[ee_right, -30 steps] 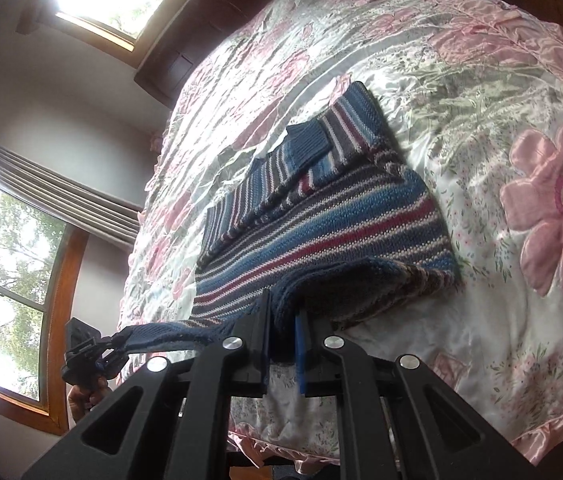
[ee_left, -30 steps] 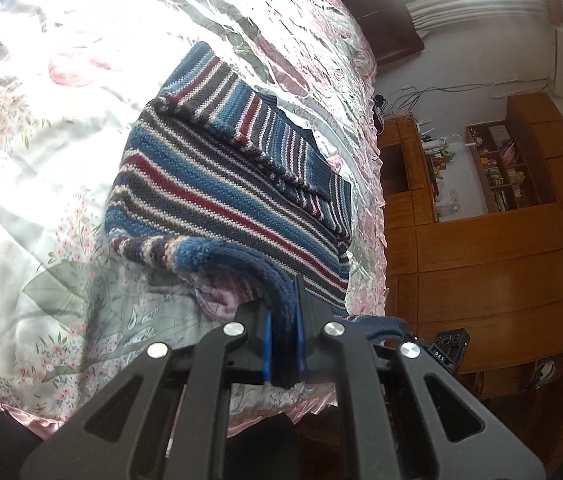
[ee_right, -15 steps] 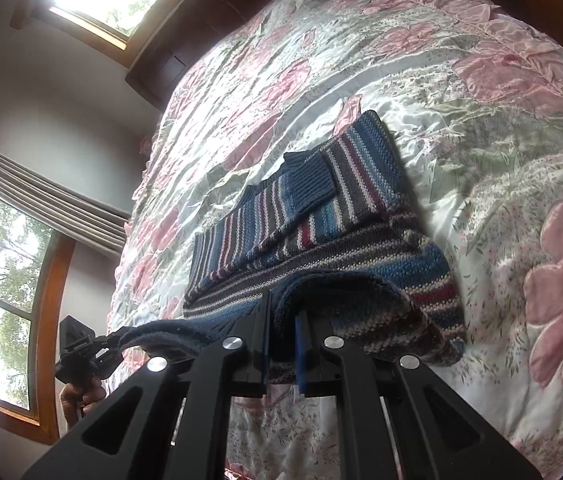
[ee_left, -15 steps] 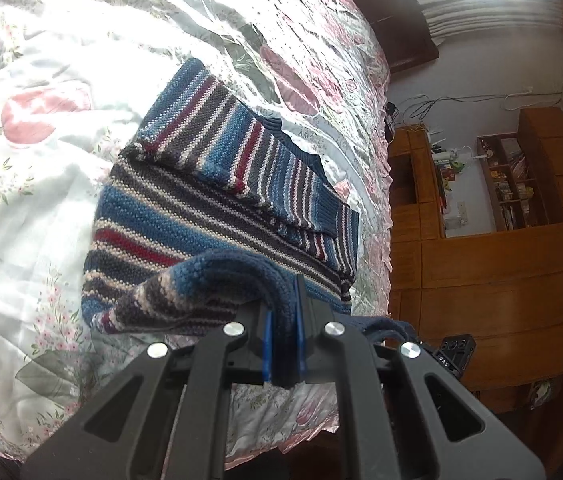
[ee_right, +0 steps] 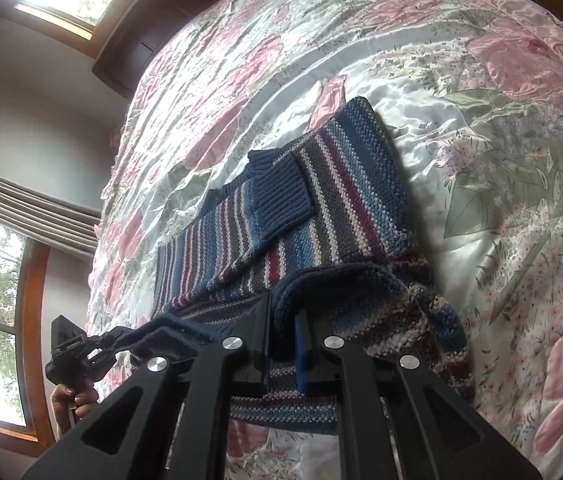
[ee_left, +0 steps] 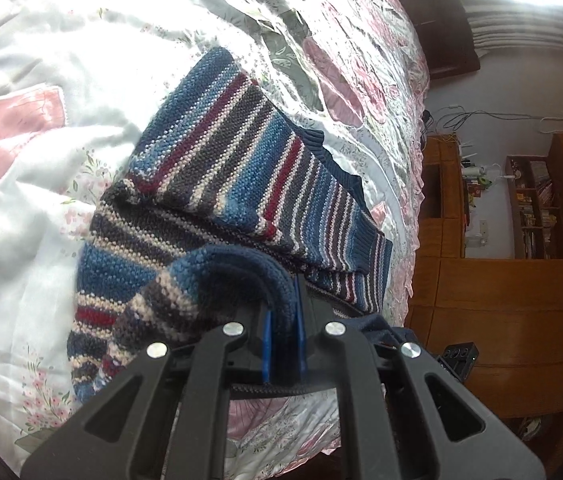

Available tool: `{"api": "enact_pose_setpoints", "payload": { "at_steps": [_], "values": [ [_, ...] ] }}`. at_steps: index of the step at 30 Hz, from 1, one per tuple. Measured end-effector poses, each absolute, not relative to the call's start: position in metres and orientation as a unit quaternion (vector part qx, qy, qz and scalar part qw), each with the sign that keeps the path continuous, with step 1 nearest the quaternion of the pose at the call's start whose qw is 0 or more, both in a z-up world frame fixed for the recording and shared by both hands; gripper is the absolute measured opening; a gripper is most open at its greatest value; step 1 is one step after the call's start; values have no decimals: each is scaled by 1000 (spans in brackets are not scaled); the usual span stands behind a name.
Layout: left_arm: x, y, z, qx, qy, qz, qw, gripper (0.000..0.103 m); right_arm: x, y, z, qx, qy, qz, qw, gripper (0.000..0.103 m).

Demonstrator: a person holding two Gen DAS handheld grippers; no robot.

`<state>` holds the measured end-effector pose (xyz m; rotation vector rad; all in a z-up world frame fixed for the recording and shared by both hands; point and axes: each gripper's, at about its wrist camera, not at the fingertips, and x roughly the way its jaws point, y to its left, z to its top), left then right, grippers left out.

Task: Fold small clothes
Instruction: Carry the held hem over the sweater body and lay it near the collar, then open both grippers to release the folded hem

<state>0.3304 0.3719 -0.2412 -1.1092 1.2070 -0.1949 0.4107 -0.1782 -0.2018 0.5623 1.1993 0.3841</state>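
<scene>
A striped knit sweater [ee_left: 241, 184] in blue, grey, maroon and cream lies on a floral satin bedspread [ee_left: 41, 60], its sleeves folded across the body. My left gripper [ee_left: 283, 312] is shut on the sweater's navy hem, which arches up over the body. My right gripper [ee_right: 283, 320] is shut on the same hem at the other corner. The sweater [ee_right: 321, 208] shows a ribbed navy cuff [ee_right: 281, 192] lying on top. In the right wrist view the left gripper [ee_right: 69, 348] appears at the lower left, held by a hand [ee_right: 69, 396].
The bedspread [ee_right: 481, 100] spreads wide beyond the sweater. Wooden cabinets and shelves [ee_left: 521, 240] stand past the bed's edge. A dark headboard [ee_right: 129, 52] and windows with a curtain [ee_right: 21, 208] lie at the far side.
Both grippers have carried the hem forward over the sweater's body, toward the sleeves. The lower part now folds over itself and the sweater looks shorter and nearer.
</scene>
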Motion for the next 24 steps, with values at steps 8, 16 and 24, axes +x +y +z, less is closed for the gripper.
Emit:
{"api": "enact_pose_setpoints", "payload": {
  "at_steps": [8,16,24],
  "values": [
    [361,376,-277,-491,563,-71,661,12,448,-176,-238,268,575,167,755,10],
    [372,379,-292,-484,571,-93,656,49,470,-178,-262,314,581,192,726,40],
    [375,388,-234,-382,541,-125,739,66,467,-172,-205,225,548,251,765,51]
  ]
}}
